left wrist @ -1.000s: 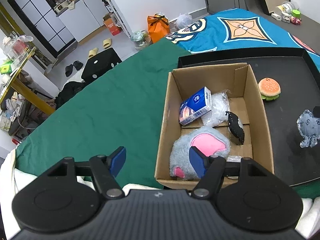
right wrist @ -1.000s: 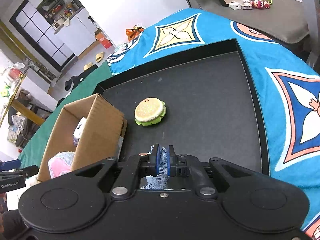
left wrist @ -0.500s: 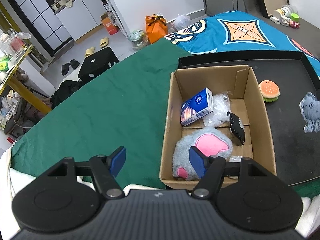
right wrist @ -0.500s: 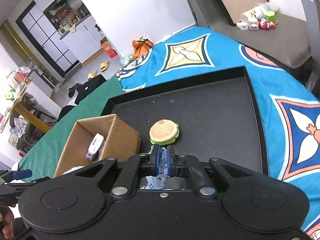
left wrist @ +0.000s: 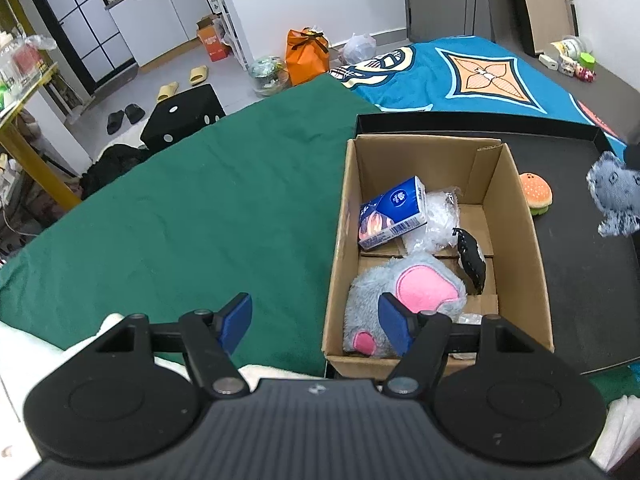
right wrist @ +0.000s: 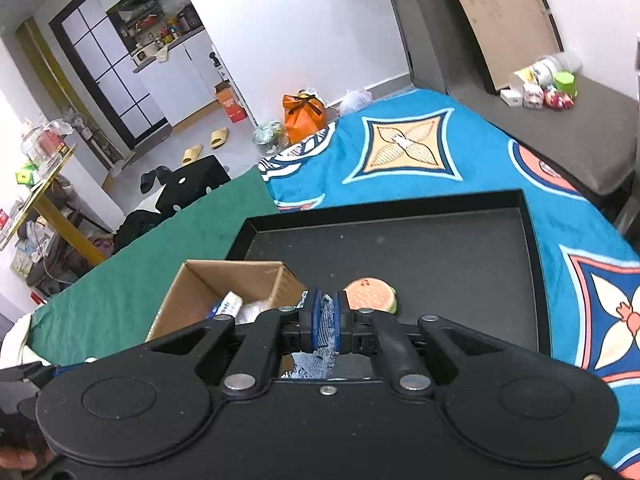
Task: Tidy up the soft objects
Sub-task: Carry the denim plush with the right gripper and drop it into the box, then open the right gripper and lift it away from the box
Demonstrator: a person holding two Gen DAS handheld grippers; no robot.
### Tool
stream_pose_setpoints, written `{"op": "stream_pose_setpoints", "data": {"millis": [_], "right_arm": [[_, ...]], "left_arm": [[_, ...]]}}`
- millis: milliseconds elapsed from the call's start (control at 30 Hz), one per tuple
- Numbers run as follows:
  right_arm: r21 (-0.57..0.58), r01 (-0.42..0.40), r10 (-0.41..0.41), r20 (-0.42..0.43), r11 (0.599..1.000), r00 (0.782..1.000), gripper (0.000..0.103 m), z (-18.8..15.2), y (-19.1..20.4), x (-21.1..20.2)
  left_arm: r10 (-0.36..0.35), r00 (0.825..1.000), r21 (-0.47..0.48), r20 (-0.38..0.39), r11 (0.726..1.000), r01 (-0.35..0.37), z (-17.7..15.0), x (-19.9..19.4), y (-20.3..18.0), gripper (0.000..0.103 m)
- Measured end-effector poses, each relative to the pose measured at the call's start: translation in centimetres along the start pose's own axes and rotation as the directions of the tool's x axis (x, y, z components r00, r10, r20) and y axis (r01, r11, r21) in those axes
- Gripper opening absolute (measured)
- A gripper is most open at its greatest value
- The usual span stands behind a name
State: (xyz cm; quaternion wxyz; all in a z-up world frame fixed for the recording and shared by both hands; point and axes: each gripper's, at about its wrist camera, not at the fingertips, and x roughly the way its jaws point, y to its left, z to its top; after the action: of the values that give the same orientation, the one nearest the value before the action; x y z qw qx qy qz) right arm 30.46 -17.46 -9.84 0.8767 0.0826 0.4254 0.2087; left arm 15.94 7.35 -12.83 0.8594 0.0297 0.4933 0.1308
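A grey plush toy (right wrist: 320,334) is being gripped between the closed fingers of the right tool (right wrist: 325,320), above the black tray (right wrist: 532,280). The cardboard box (right wrist: 256,280) is lying to its left, nearer the left tool (left wrist: 316,322), which is being held wide open and empty.

Orange bag (left wrist: 307,55) on floor; yellow slippers (left wrist: 183,82); black dice stool (left wrist: 182,117).

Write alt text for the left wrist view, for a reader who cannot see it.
An open brown cardboard box on a black tray holds a grey plush paw with pink pads, a blue tissue pack, crinkled clear plastic and a black hair claw. The open left gripper hovers at its near edge over green cloth. Beside the box lies a plush hamburger; a blue-grey fabric toy hangs at the right edge.
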Motion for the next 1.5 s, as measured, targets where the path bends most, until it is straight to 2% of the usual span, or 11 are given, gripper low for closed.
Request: {"op": "stream_pose_setpoints", "data": {"millis": [333,500,600,767,867,1033,1167,1267,1500], "right_arm": [[-0.052,0.035,-0.034,0.009,0.998,0.999,0.007,1.0,3.6,0.7],[-0.085,0.047,-0.047,0.002,0.995,0.999,0.007,1.2,5.2,1.5],[-0.099,0.053,-0.054,-0.006,0.994,0.999,0.007,1.2,6.1,2.1],[-0.132,0.066,-0.070,-0.027,0.989,0.997,0.007,1.0,7.9,3.4],[-0.154,0.080,-0.086,-0.032,0.985,0.996,0.007,1.0,9.0,4.2],[-0.171,0.109,-0.115,-0.028,0.979,0.993,0.008,1.2,10.1,5.4],[-0.158,0.112,-0.117,-0.028,0.981,0.993,0.014,1.3,10.5,6.0],[-0.168,0.118,-0.124,-0.024,0.979,0.992,0.025,1.3,10.6,5.9],[-0.153,0.126,-0.132,-0.032,0.980,0.991,0.032,1.6,9.1,4.7]], "left_arm": [[-0.059,0.998,-0.019,0.005,0.998,0.059,-0.9,1.4,1.2,0.068],[-0.087,0.996,-0.035,0.000,0.996,0.087,-1.5,2.3,1.6,0.064],[-0.092,0.996,-0.042,0.001,0.995,0.092,-1.6,2.6,1.7,0.057],[-0.127,0.992,-0.075,-0.017,0.989,0.125,-1.8,3.6,2.4,0.038],[-0.137,0.990,-0.108,-0.021,0.985,0.134,-2.0,4.0,2.9,0.031],[-0.154,0.988,-0.079,-0.006,0.985,0.153,-2.4,4.1,2.6,0.023],[-0.185,0.983,-0.090,-0.006,0.979,0.183,-2.5,4.4,2.9,0.017],[-0.198,0.980,-0.084,-0.003,0.977,0.197,-2.5,4.5,2.9,0.013],[-0.219,0.976,-0.094,0.002,0.971,0.218,-2.6,4.5,3.2,0.012]]}}
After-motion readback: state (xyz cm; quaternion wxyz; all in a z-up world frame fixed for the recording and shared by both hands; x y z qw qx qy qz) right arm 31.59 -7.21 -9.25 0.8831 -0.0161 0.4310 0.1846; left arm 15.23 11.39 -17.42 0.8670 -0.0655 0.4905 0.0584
